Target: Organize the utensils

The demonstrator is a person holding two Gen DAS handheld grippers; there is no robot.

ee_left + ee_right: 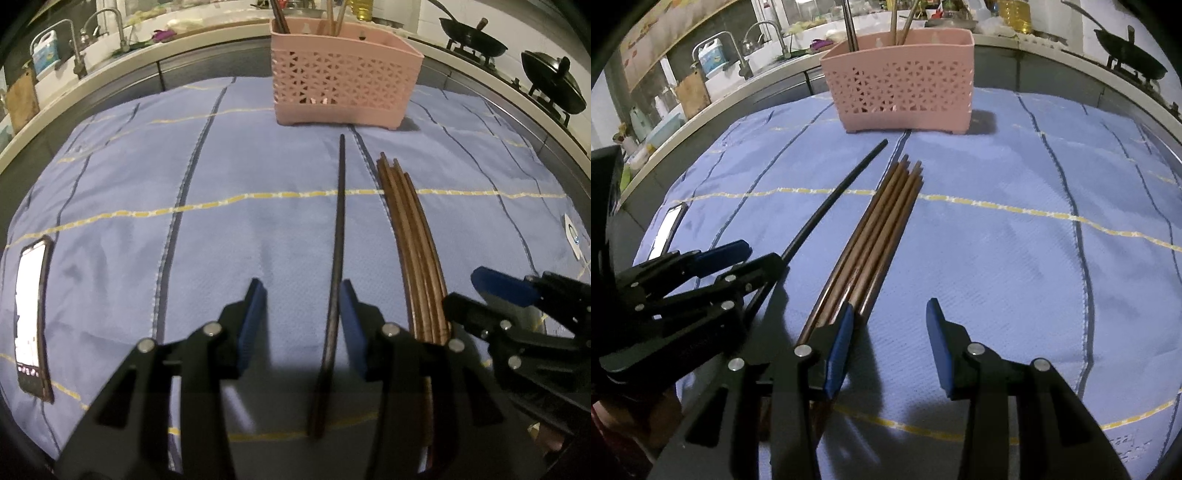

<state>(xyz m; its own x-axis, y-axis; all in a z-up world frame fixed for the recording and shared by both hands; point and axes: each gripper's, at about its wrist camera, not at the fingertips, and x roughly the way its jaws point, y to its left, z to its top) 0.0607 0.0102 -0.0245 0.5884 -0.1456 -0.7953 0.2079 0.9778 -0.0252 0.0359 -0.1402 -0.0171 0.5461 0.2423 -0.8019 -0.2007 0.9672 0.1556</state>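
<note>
A pink perforated utensil basket (pixel 343 83) stands at the far side of the blue cloth; it also shows in the right wrist view (pixel 905 83) with a few chopsticks upright inside. A single black chopstick (pixel 338 243) lies on the cloth, running between the fingers of my open left gripper (pixel 303 314), close to its right finger. A bundle of brown chopsticks (pixel 410 243) lies just right of it. In the right wrist view the brown bundle (pixel 882 229) runs under the left finger of my open right gripper (pixel 890 339). The black chopstick (pixel 834 199) reaches to the left gripper (pixel 735 258).
A phone (pixel 31 321) with a lit screen lies on the cloth at the left. A counter with taps (pixel 107 26) and a sink runs behind the table. Black woks (pixel 476 35) sit on a stove at the back right.
</note>
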